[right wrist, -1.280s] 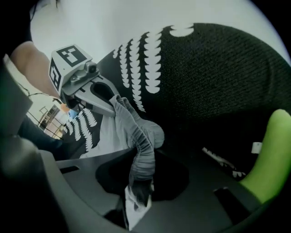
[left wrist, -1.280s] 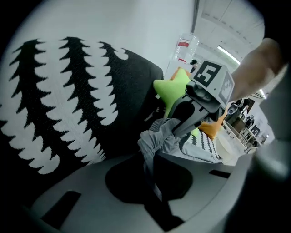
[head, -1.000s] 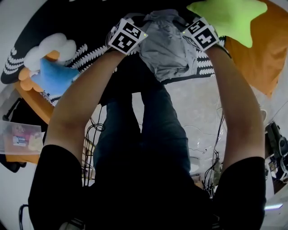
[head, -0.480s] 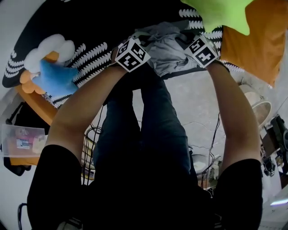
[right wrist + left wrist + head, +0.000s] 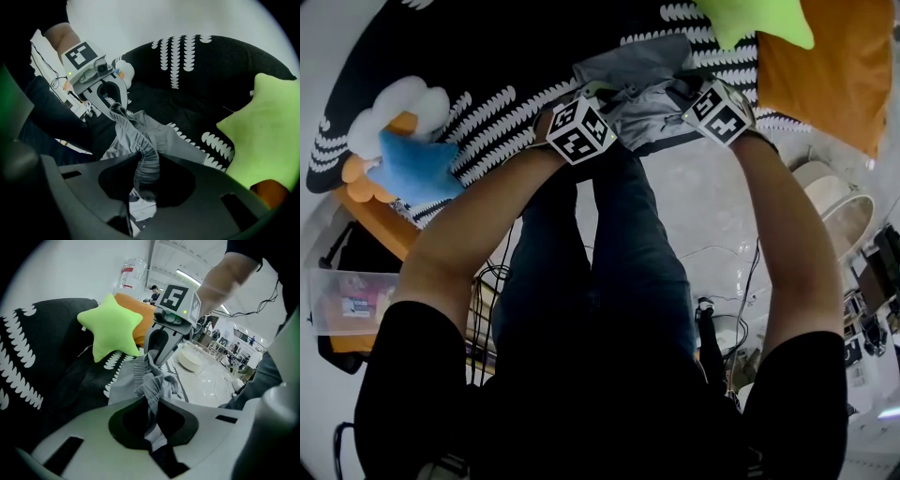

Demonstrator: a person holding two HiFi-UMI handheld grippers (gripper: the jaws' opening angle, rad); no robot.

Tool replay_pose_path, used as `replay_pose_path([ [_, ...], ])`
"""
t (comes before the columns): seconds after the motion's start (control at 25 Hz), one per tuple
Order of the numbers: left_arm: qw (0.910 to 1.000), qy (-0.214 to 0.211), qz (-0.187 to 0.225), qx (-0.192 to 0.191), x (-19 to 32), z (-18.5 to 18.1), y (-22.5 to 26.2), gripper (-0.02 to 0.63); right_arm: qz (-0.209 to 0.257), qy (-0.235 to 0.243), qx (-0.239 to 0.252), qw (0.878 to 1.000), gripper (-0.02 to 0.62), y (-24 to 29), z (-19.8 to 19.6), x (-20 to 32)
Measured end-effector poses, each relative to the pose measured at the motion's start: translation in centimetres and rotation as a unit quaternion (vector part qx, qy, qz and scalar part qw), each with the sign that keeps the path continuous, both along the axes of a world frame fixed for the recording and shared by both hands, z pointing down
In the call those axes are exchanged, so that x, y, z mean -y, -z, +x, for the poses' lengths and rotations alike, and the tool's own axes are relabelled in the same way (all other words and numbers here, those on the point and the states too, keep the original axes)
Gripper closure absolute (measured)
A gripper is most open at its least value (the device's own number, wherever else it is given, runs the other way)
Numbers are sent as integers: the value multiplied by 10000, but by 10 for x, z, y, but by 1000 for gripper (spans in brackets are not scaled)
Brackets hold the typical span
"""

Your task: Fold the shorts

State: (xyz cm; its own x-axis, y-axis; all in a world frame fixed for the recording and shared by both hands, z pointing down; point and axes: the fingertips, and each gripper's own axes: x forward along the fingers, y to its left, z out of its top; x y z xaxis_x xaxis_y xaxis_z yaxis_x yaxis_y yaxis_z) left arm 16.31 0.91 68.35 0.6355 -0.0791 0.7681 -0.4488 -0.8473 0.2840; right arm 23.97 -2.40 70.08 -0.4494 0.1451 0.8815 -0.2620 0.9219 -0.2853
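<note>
Left gripper [image 5: 149,401] and right gripper [image 5: 145,171] fingers each pinch the bunched grey shorts [image 5: 645,94]; no fold looks made yet.

The grey shorts [image 5: 642,89] are lying bunched on the black patterned bedspread [image 5: 487,56], waistband gathered and lifted at both ends.

Bright indoor hall; soft-furnished surface above a pale floor.
Black cover with white leaf print [image 5: 487,103], carrying a green star cushion [image 5: 755,19] and orange cushion [image 5: 830,66] at one end, and a blue star plush [image 5: 412,169] beside a white cloud plush [image 5: 398,103] at the other. Pale glossy floor [image 5: 712,206] with loose cables [image 5: 492,281], a clear plastic box [image 5: 347,300], and a round white item [image 5: 834,202], possibly a basin. Plain white wall [image 5: 61,268]; plastic bottle [image 5: 130,270]; ceiling strip lights [image 5: 187,275].
</note>
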Motion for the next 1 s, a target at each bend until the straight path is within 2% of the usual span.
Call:
replay_pose_path([
  [0.4, 9991, -295, -315, -17, -40, 20, -17, 565, -301, -236, -63, 9992, 506, -19, 19, -38],
  [0.72, 9957, -847, -375, 94, -66, 44, -32, 565, -465, -338, -173, 9982, 505, -38, 41, -66],
  [1.0, 9936, -951, -563, 215, -78, 53, -49, 565, -624, -546, -286, 9962, 500, -54, 54, -82],
])
